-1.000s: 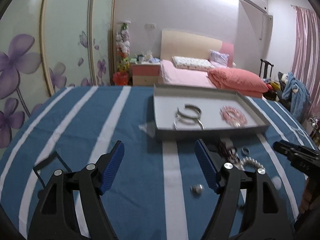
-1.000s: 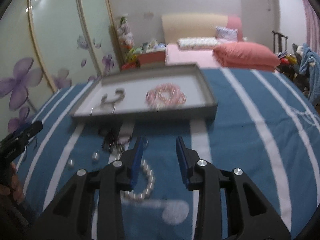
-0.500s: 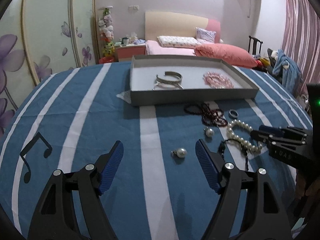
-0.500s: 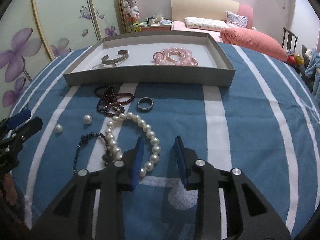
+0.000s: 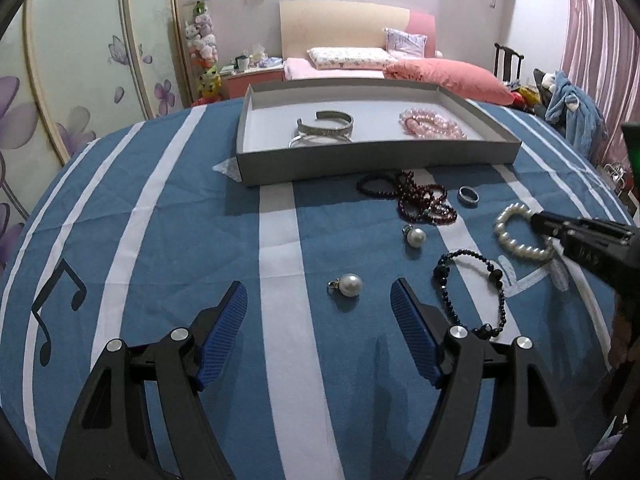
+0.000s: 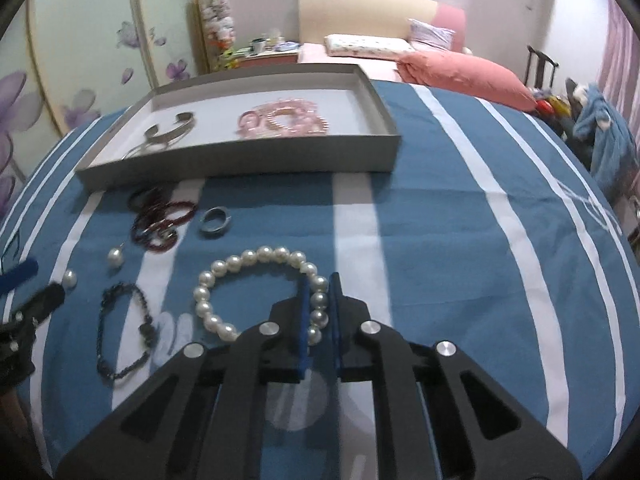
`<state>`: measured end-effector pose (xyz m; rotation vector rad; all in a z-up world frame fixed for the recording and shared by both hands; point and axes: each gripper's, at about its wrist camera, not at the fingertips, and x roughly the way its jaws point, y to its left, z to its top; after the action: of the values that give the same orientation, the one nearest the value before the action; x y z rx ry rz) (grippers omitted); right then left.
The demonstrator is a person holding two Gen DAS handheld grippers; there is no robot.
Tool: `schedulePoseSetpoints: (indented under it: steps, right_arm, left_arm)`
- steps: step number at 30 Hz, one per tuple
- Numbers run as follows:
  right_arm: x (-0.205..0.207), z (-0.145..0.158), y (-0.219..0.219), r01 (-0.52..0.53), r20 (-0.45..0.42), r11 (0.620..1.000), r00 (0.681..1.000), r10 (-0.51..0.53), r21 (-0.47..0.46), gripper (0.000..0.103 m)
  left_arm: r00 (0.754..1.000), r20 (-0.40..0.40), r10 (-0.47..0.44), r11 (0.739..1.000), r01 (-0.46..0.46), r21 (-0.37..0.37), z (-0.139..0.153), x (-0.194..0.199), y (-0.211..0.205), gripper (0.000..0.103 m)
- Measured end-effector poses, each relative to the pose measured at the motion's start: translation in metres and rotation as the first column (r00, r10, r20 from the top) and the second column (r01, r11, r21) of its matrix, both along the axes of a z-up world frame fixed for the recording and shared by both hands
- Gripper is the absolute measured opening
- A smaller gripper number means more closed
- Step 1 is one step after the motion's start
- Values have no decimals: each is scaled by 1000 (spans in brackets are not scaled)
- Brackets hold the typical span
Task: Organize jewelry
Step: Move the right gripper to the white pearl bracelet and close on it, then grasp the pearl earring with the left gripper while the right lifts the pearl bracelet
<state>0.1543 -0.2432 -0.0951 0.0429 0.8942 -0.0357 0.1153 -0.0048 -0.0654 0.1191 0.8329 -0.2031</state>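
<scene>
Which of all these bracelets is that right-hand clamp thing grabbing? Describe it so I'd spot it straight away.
Start at the grey tray on the blue striped cloth. Nearer than the tray, past the dark red beads and the grey ring, lies a pearl bracelet. The right gripper is shut on its side. It is the only loop of large white pearls; the black bracelet beside it is thin.

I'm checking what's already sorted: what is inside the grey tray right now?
Inside the grey tray lie a silver cuff bangle, with a thinner silver bangle against it, and pink bead bracelets. The near wall hides the floor strip just behind it.
</scene>
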Motion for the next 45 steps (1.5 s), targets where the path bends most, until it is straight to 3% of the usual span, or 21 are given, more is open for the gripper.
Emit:
schedulePoseSetpoints:
  steps: [8, 12, 14, 23, 26, 29, 38, 45]
  right_arm:
    - [5, 0, -3, -13, 1, 1000, 1000, 13, -6, 10]
    - [6, 0, -4, -13, 0, 1000, 1000, 13, -5, 11]
    - [6, 0, -4, -13, -1, 1000, 1000, 13, 0, 11]
    - [5, 0, -2, -14, -1, 1000, 1000, 14, 1, 11]
    - [5, 1, -2, -12, 1, 1000, 1000, 12, 10, 10]
    - [4, 1, -3, -6, 8, 999, 1000, 6, 36, 10]
    - [-8, 25, -4, -8, 125, 993, 992, -7, 120, 10]
    - [-21, 44, -2, -36, 218, 982, 976, -5, 185, 10]
  left_arm:
    - [998, -59, 11, 1000, -10, 9, -9, 17, -9, 55]
    - [999, -51, 17, 1000, -16, 20, -7, 18, -9, 35]
    - [998, -49, 27, 999, -26, 18, -7, 18, -7, 31]
    - [998, -50, 27, 1000, -27, 15, -6, 19, -6, 31]
    - [998, -49, 32, 999, -32, 11, -6, 19, -5, 20]
    - [998, -48, 33, 999, -33, -1, -5, 19, -2, 19]
    - [997, -43, 58, 998, -59, -23, -4, 21, 10, 18]
    - [998, 8, 66, 997, -65, -35, 5, 15, 14, 18]
